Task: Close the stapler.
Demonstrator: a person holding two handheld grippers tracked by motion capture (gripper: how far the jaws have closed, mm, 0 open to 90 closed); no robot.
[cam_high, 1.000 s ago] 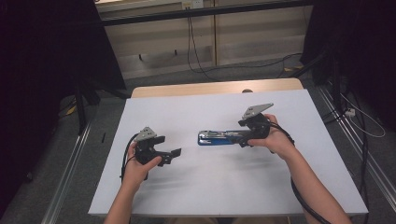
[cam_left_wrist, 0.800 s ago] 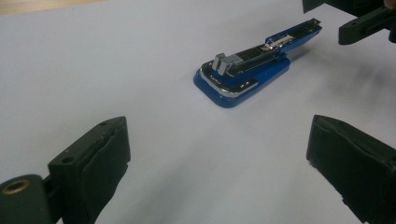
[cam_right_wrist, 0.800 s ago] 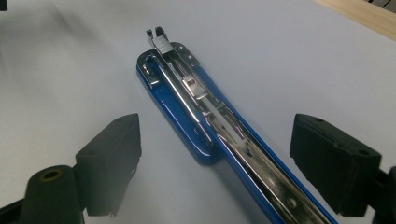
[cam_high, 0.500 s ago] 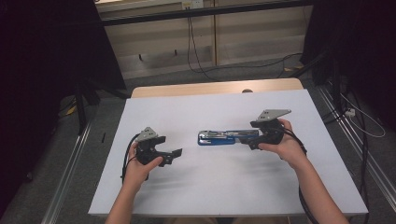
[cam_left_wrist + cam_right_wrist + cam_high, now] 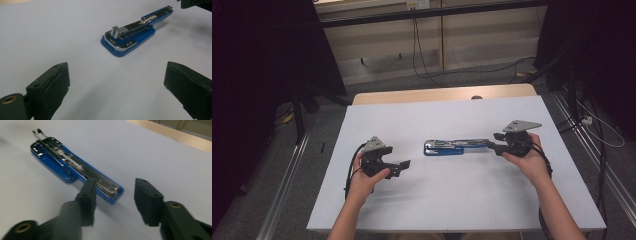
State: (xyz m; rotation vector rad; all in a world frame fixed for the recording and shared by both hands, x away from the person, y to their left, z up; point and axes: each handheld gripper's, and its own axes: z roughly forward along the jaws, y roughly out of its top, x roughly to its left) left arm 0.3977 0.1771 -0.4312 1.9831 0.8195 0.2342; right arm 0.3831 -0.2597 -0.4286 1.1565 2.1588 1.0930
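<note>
A blue stapler (image 5: 452,147) lies swung open flat in the middle of the white table (image 5: 437,200), its metal staple rail facing up. My right gripper (image 5: 493,143) hovers just off the stapler's right end. Its jaws have just been closing, and in the right gripper view (image 5: 115,187) the gap between them holds nothing; the stapler (image 5: 75,170) ends beside the left jaw. My left gripper (image 5: 402,167) rests to the stapler's left, pointing at it. It stands open wide (image 5: 117,92), a short way from the stapler (image 5: 132,37).
A wooden strip (image 5: 437,95) borders the table's far edge. Metal rails (image 5: 287,200) run along both sides, and cables (image 5: 422,65) lie on the floor beyond. Bare table surface lies in front of the stapler and behind it.
My right gripper has slid to the right along the stapler to its end, and its jaws stand closer together. The stapler and my left gripper have stayed put.
</note>
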